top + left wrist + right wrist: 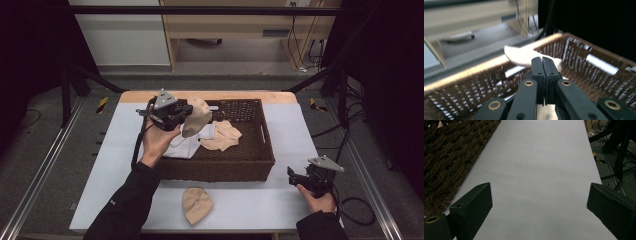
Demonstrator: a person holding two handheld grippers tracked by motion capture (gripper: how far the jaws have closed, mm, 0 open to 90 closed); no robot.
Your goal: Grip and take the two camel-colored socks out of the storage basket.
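A soft beige fabric piece, limp and rumpled, is hanging over the dark woven wicker basket, pinched between the closed jaws of the left hand-held gripper. The left forearm is reaching forward, raised above the basket. The right hand-held gripper is resting wide apart over the white counter, well right of the basket.

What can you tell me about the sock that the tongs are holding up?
The sock is beige, soft cloth, small and crumpled. It hangs limp above the brown woven basket, clear of the clothes inside. The left tongs are shut on its upper part; in the left gripper view its pale fabric pokes out past the closed jaws. Nothing else touches it.
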